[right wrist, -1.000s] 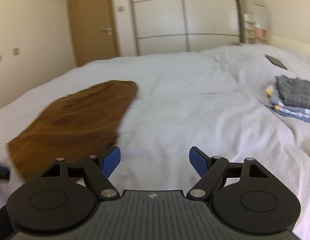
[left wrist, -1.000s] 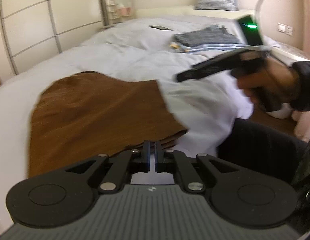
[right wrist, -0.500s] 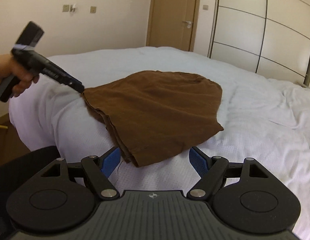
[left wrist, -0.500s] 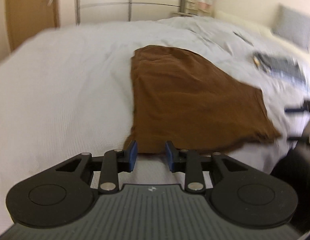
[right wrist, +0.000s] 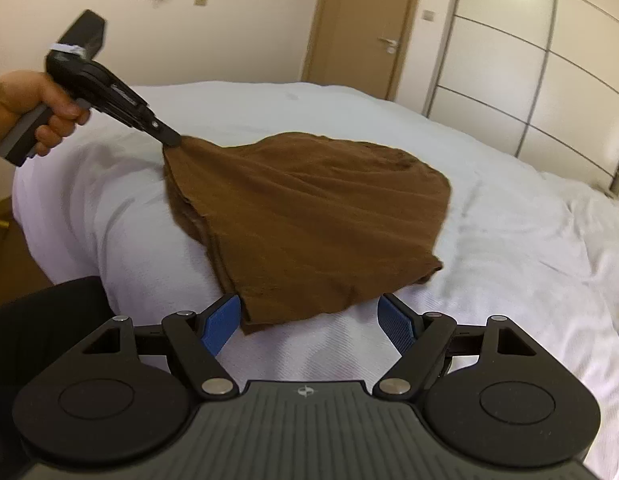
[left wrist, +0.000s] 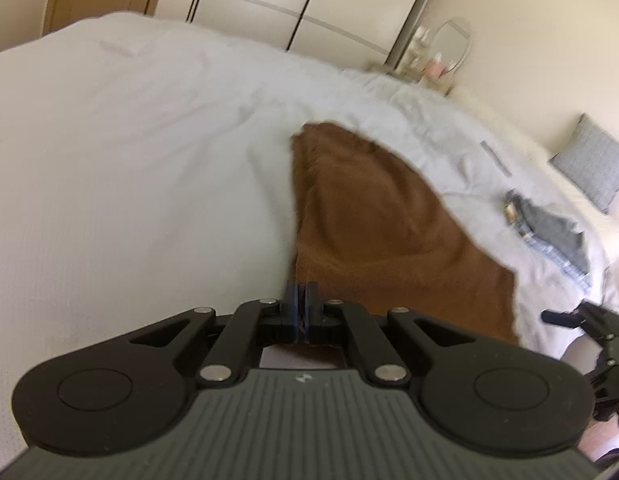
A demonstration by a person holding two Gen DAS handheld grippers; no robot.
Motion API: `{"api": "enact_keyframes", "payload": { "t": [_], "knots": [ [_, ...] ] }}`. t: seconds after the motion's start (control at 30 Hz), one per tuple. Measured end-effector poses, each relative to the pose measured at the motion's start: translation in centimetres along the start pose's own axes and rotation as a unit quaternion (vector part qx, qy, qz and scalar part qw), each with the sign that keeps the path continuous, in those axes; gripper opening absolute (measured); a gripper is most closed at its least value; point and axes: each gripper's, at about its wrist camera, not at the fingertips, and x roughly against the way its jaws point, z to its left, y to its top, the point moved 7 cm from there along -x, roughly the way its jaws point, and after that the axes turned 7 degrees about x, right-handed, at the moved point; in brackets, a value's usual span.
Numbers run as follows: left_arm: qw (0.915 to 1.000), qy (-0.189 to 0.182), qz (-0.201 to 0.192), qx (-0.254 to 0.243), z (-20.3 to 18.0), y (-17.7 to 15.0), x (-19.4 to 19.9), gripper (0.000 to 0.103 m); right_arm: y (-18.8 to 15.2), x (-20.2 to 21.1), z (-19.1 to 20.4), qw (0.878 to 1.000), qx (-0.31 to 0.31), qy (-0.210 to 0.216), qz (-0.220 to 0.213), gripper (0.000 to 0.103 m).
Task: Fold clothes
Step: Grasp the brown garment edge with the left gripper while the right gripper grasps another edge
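Observation:
A brown garment [right wrist: 309, 216] lies folded on the white bed [right wrist: 509, 248], spread toward the near edge. My left gripper [left wrist: 300, 300] is shut on the garment's near left corner; in the right wrist view that gripper [right wrist: 171, 139] lifts the corner a little off the bed, held by a hand [right wrist: 25, 104]. The brown garment [left wrist: 389, 224] stretches away from those fingers. My right gripper [right wrist: 309, 320] stands open just before the garment's near right corner, with the cloth edge lying between its blue pads [right wrist: 221, 322] but not pinched.
A stack of folded grey and blue clothes [left wrist: 553, 232] sits far right on the bed, with a grey pillow [left wrist: 593, 162] behind it. A wardrobe [right wrist: 529, 60] and a wooden door [right wrist: 369, 28] stand beyond the bed. A dark-clothed leg [right wrist: 41, 312] is at lower left.
The left gripper has closed on the garment's corner and raised it slightly. The right gripper has moved closer to the garment's near edge and stays open.

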Motion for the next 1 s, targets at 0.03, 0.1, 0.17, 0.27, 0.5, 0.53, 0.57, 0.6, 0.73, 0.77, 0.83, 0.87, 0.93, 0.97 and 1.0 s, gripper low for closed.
{"api": "enact_keyframes", "payload": {
  "t": [0.03,0.1,0.17,0.27,0.5,0.53,0.57,0.6,0.73,0.77,0.83,0.87,0.93,0.97,1.0],
  "knots": [
    [1.0000,0.002,0.009,0.000,0.3,-0.4,-0.3,0.000,0.1,-0.2,0.4,1.000,0.009,0.001,0.000,0.078],
    [0.9997,0.007,0.025,-0.004,0.7,-1.1,-0.9,0.001,0.3,-0.2,1.1,0.999,0.032,0.003,-0.002,0.078],
    [0.9988,0.024,0.024,-0.036,0.2,-1.5,-0.7,0.005,0.5,-0.2,1.9,0.998,0.066,0.000,-0.004,0.078],
    [0.9890,0.046,0.014,-0.140,-1.5,-2.8,0.2,0.014,0.7,-0.5,2.9,0.993,0.122,-0.007,-0.001,0.065],
    [0.9113,0.078,-0.011,-0.404,-6.4,-7.0,2.2,0.036,0.3,-2.7,5.6,0.972,0.235,-0.009,0.027,0.057],
    [0.8988,0.073,-0.011,-0.432,-7.1,-8.0,2.1,0.038,0.2,-3.1,6.0,0.968,0.248,-0.012,0.033,0.054],
    [0.8858,0.070,-0.012,-0.459,-7.8,-8.9,1.9,0.039,0.1,-3.6,6.1,0.965,0.258,-0.015,0.041,0.051],
    [0.8735,0.072,-0.014,-0.481,-8.3,-9.6,1.5,0.040,0.0,-3.9,6.1,0.963,0.263,-0.019,0.046,0.049],
    [0.8222,0.102,-0.034,-0.559,-9.4,-11.4,-0.5,0.050,0.1,-4.4,5.4,0.961,0.272,-0.027,0.047,0.033],
    [0.8066,0.111,-0.041,-0.579,-9.6,-11.6,-0.8,0.050,0.2,-4.3,5.2,0.962,0.268,-0.028,0.047,0.029],
    [0.7790,0.124,-0.048,-0.613,-9.5,-11.8,-1.5,0.052,0.3,-4.0,4.7,0.964,0.258,-0.030,0.046,0.014],
    [0.7666,0.130,-0.050,-0.627,-9.4,-11.8,-1.9,0.052,0.4,-3.9,4.3,0.966,0.251,-0.032,0.044,0.013],
    [0.7422,0.141,-0.053,-0.653,-9.1,-11.8,-2.4,0.052,0.8,-3.5,3.6,0.970,0.236,-0.036,0.039,0.010],
    [0.7346,0.144,-0.051,-0.661,-8.9,-11.8,-2.7,0.052,1.0,-3.3,3.3,0.971,0.232,-0.039,0.037,0.010],
    [0.7268,0.147,-0.049,-0.669,-8.7,-11.8,-2.9,0.052,1.3,-3.0,3.1,0.972,0.229,-0.042,0.034,0.010]
  ]
}}
